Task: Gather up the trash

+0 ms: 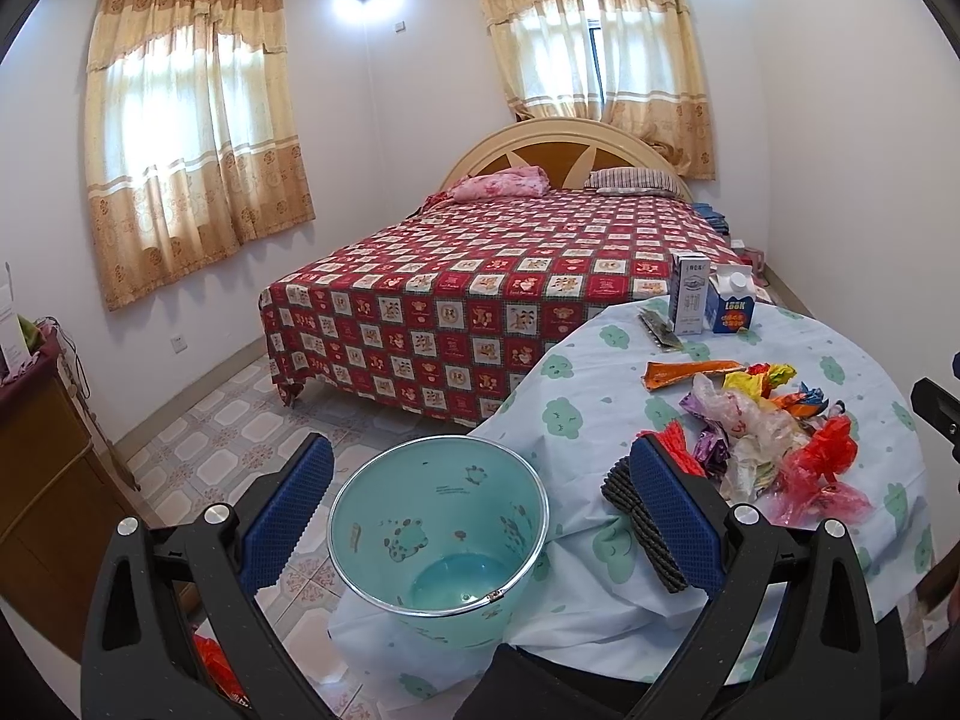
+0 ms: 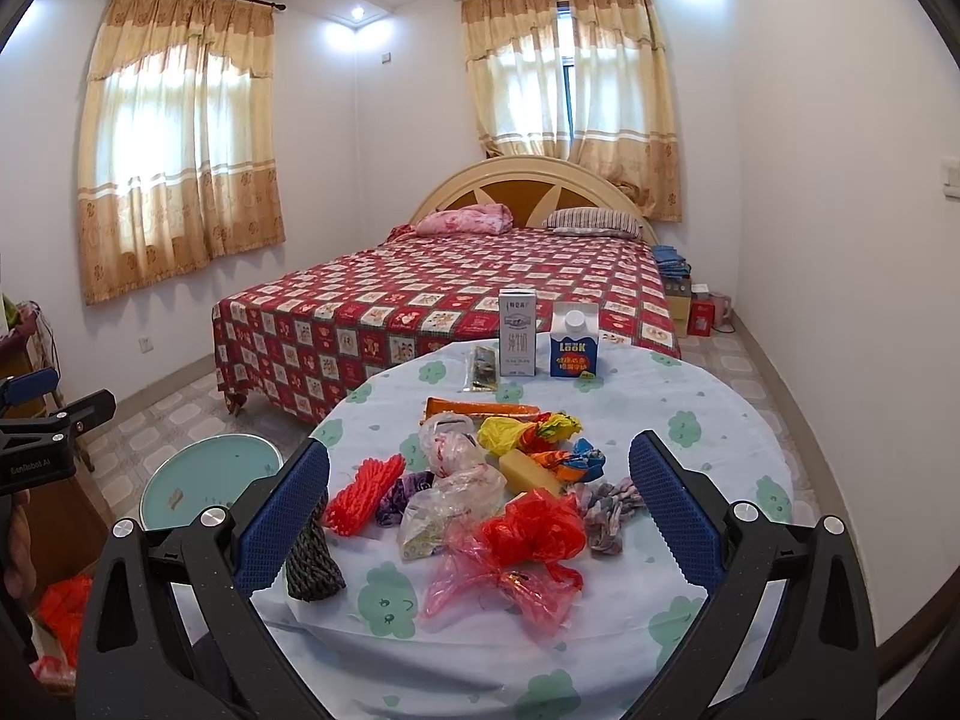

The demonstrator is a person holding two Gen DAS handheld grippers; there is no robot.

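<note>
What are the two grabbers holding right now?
Nothing. The left gripper is open above the bin, and the right gripper is open above the trash pile on the table.

black speckled left gripper (image 1: 480,525) and right gripper (image 2: 480,513), blue dimpled fingers (image 1: 675,519), silver round bolts (image 2: 213,517)

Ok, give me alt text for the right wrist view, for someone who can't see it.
The open right tool frames a pile of crumpled wrappers and plastic bags on a round table with a cloud-print cloth. Two cartons stand at the far edge; a teal bin sits lower left, before a red-quilted bed.
</note>
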